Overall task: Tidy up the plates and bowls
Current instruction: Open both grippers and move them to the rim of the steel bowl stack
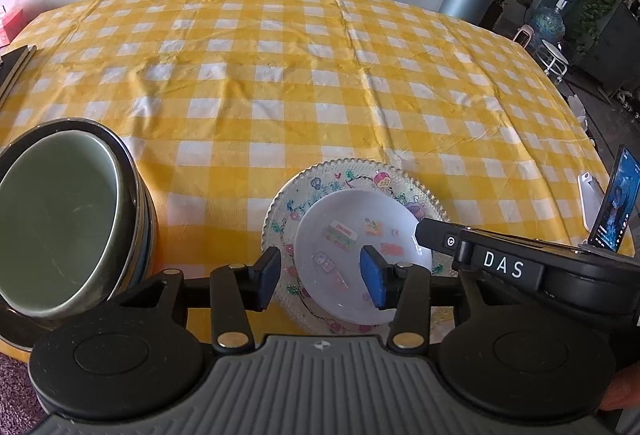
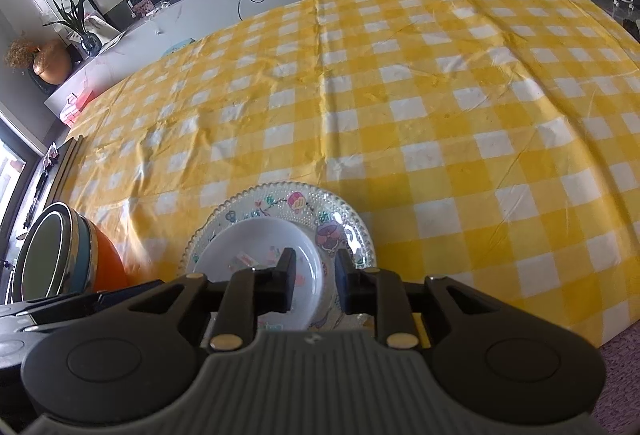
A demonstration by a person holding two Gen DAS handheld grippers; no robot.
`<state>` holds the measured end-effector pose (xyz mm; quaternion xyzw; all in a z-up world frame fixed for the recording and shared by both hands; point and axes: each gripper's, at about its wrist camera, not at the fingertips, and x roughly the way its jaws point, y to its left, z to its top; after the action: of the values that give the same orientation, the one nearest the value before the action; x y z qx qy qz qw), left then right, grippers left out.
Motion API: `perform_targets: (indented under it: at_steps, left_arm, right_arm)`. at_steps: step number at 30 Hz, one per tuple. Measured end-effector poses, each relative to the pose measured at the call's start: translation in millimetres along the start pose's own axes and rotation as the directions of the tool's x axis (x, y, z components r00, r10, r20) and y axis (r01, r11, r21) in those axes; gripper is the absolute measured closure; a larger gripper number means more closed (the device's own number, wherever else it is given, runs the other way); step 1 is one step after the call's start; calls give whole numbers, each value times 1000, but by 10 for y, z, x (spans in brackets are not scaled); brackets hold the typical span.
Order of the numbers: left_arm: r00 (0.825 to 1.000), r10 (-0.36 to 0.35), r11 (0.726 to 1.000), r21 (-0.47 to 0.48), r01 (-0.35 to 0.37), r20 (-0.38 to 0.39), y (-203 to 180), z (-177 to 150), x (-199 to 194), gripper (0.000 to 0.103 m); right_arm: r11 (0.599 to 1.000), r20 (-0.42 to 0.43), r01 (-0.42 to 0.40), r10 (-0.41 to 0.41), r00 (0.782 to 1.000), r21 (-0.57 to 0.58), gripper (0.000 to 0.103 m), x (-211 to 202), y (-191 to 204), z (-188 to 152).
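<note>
Both stacks sit along the near edge of the tabletop. The left gripper [image 1: 322,281] hangs with its jaws spread wide, its blue fingertips [image 1: 374,281] over the small white plate [image 1: 360,235] and holding nothing. The right gripper [image 2: 314,285] stands at that plate's right rim with a narrow gap between its black pads; whether it pinches the rim or has let go cannot be told from either view.

Progress: sorting looks largely complete. The small white plate [image 2: 256,247], smooth, shallow and bearing coloured stickers, lies nested on the larger decorated plate [image 1: 340,175], which is clear and glassy with a beaded, scalloped rim and cartoon prints. Toward the near left corner stands the stack of bowls [image 1: 60,219]: a matte green bowl uppermost, a dark metal-rimmed one beneath, then blue and orange walls [image 2: 108,263]. What remains appears to be only withdrawal or final alignment of the white plate.

Beyond, the yellow-and-white checked tablecloth [image 1: 304,75], thin and creased, carries no further crockery. A propped phone [image 1: 614,203] stands at the right edge.
</note>
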<state>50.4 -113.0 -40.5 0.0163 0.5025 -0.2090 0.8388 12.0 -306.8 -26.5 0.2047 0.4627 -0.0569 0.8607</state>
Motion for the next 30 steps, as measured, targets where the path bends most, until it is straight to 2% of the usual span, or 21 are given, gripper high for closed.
perform_targets:
  at_steps: [6,10,17,22,24,25,27,30]
  left_arm:
    - [999,13,999,40,-14,31,-21,30,-117,50]
    - [997,53,997,52,-55,48,4,57,-215,50]
    - [991,57,998,8,-59,123,182,137,-501,50]
    - [979,76,997,-33,-71,190,358,206,-739,49]
    - [972,88,996,-53,-78,217,457,230,-837,49]
    - [968,97,994,-65,-85,231,521,246,-892,49]
    - [961,117,991,-93,-97,251,639,263,-981,47]
    - [952,145,984,-139,-111,268,844,276,-1085,42]
  right_arm:
    - [1000,28,1,-1,1000,-3,77,-70,32,25]
    - [1000,52,9,-7,999,-23,74,-136,102,44]
    - [996,144,7,6,990,-88,63,-308,314,95]
    - [993,165,-19,38,986,-116,58,-371,513,129]
    - [993,165,-3,23,986,-119,41,-392,624,139]
    - [993,176,6,16,984,-121,39,-406,669,139]
    - [989,201,2,27,979,-145,39,-438,778,133]
    - [989,187,-20,47,981,-148,39,-429,909,153]
